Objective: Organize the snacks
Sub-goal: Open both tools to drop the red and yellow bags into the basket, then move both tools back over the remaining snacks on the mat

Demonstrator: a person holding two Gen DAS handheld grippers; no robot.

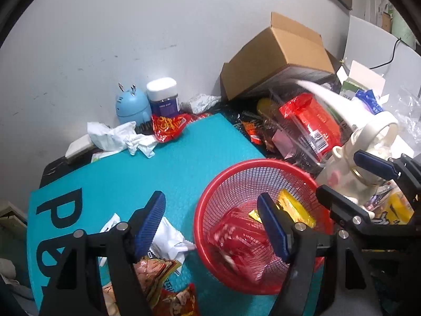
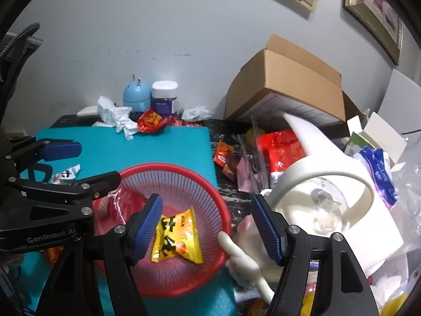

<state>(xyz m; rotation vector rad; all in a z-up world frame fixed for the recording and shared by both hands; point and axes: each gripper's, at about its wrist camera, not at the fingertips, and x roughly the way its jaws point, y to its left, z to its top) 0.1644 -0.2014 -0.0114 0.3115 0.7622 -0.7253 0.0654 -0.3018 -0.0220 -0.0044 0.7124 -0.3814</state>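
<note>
Red mesh basket (image 2: 184, 181) on the desk (image 2: 131, 142) holds a yellow snack packet (image 2: 179, 239), lying flat, long axis running diagonally. Left gripper (image 1: 213, 226) and right gripper (image 2: 208, 231) jaws stand open, gripping nothing.

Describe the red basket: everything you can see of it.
The red basket is round, of fine plastic-looking mesh with a thick solid rim. It sits upright on the teal mat, its right edge near a white figurine. Inside lie a yellow snack packet and a blurred red packet. Both tools hover above it, open, gripping nothing.
</note>
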